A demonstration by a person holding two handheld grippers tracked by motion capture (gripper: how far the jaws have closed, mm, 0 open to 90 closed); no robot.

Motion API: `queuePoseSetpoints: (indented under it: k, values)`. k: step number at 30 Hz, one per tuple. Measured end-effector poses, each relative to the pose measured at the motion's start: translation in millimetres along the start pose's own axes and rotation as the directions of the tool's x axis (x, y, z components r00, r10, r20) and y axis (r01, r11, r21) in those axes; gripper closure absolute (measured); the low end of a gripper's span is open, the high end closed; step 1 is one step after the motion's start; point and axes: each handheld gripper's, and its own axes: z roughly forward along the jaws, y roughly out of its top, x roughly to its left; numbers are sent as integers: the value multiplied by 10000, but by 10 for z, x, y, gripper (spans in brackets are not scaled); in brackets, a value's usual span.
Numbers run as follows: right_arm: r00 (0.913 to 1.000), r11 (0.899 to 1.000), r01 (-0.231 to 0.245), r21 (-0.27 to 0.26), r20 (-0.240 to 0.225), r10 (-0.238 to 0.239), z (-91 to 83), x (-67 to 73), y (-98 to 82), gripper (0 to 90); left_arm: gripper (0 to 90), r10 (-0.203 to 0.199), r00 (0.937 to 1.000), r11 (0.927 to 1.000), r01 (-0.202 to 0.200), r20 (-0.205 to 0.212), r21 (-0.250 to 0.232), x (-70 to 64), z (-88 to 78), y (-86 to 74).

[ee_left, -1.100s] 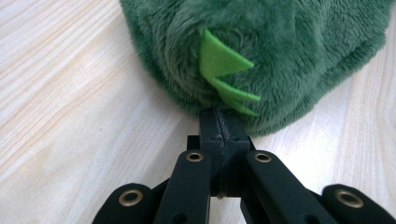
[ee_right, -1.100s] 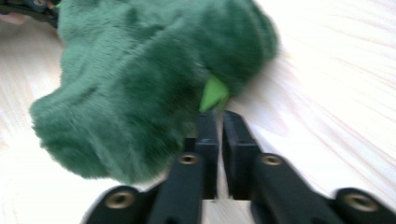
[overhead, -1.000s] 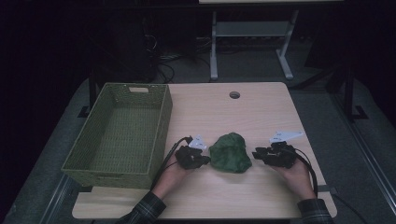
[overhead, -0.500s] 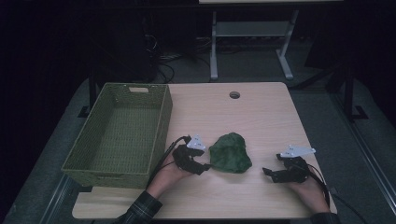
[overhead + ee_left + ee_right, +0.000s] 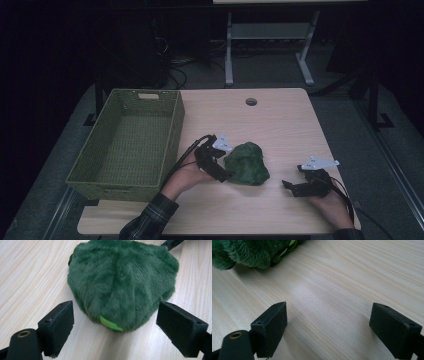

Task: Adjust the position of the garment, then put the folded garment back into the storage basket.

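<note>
A dark green plush toy (image 5: 246, 163) lies on the wooden table near its front middle. My left gripper (image 5: 223, 167) is at the toy's left side, open. In the left gripper view the plush toy (image 5: 122, 282) sits just beyond and between the two jaws, with a light green tag (image 5: 110, 323) at its near edge; my left gripper (image 5: 115, 327) holds nothing. My right gripper (image 5: 289, 187) rests open on the table to the right of the toy, apart from it. In the right gripper view my right gripper (image 5: 328, 325) has bare wood between its jaws, and the plush toy (image 5: 249, 251) sits at the top left.
A green woven basket (image 5: 129, 145) stands empty on the table's left side, close to my left hand. A round cable hole (image 5: 251, 101) is at the table's back middle. A metal stand (image 5: 267, 45) and cables are on the floor behind.
My right gripper has pulled back from the toy's right side toward the front right of the table. My left gripper has stayed at the toy's left side.
</note>
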Motion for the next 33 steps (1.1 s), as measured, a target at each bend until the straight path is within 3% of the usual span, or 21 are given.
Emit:
queuePoseSetpoints:
  k: [11,18,27,33]
  values:
    - [10000,10000,-40,-15,20,40,-1,1,0,151,130,434,9975,9978,-460,563,469,94,342,73]
    - [10000,10000,-46,-20,37,46,-2,-1,-1,156,127,332,9951,9968,-398,927,695,90,567,40]
    - [10000,10000,-39,-23,41,39,-2,-1,-1,156,124,342,9930,9914,-480,1130,1215,92,715,-15]
    - [10000,10000,-42,-19,37,42,-2,-1,-1,156,127,484,9927,9887,-633,1102,1361,77,730,-8]
